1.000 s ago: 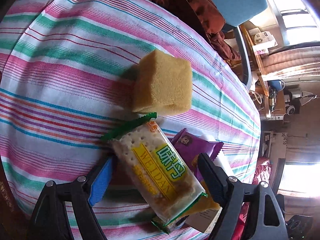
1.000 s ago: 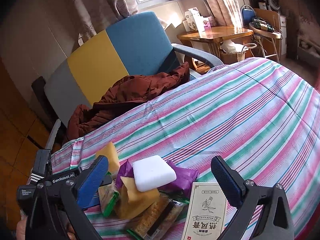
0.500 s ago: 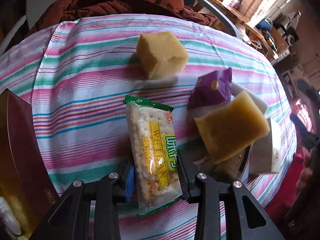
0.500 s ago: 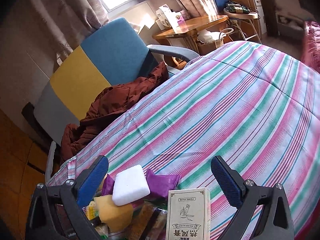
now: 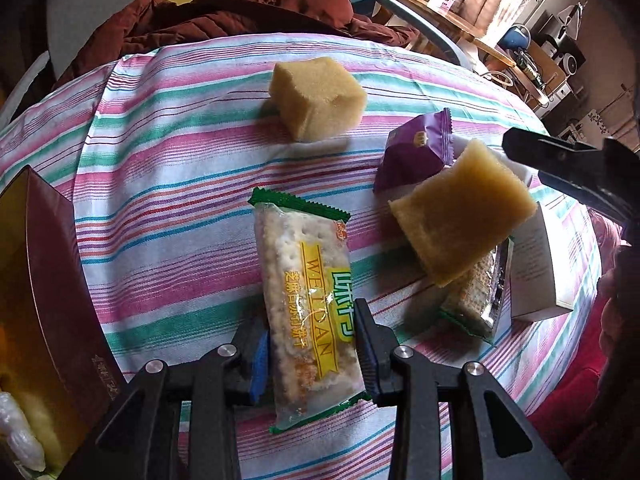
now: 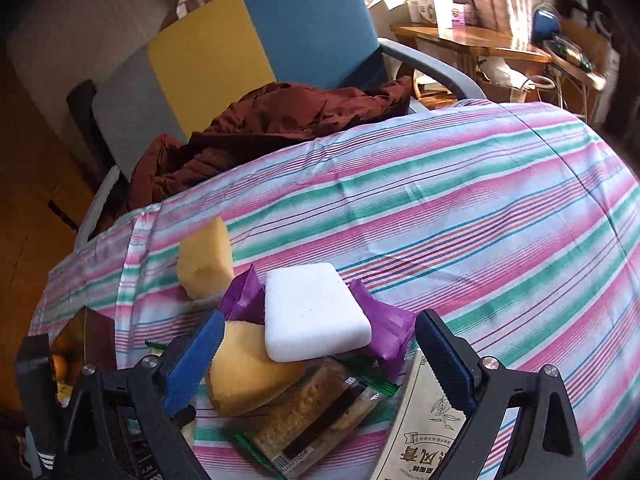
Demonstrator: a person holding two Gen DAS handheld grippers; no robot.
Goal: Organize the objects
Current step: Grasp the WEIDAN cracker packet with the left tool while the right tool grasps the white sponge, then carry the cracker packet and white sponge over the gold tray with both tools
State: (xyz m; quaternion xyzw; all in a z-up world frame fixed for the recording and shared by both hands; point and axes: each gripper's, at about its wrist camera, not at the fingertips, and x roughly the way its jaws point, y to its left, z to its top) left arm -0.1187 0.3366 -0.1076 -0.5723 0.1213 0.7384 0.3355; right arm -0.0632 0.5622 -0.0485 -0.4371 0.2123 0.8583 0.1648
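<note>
My left gripper (image 5: 310, 350) is shut on a green-edged cracker packet (image 5: 306, 304), its blue pads pinching the packet's near half above the striped cloth. Beyond it lie a yellow sponge cube (image 5: 318, 98), a purple snack pouch (image 5: 416, 152) and a flat yellow sponge (image 5: 462, 214) on a second cracker packet (image 5: 474, 294). My right gripper (image 6: 320, 354) hangs over that pile with its jaws wide and closing, pads clear of everything. A white block (image 6: 314, 312), the purple snack pouch (image 6: 386, 334) and the flat yellow sponge (image 6: 244, 372) sit between its fingers.
A dark red box (image 5: 52, 292) stands open at the left table edge. A white carton (image 5: 536, 270) lies at the right edge, printed face (image 6: 424, 432) under my right finger. A chair with a brown jacket (image 6: 280, 120) is behind the table. The striped tablecloth (image 6: 480, 216) stretches right.
My left gripper shut on the cracker packet and rolled with it, so the red box came into view. My right gripper dropped closer over the pile and its jaws narrowed slightly.
</note>
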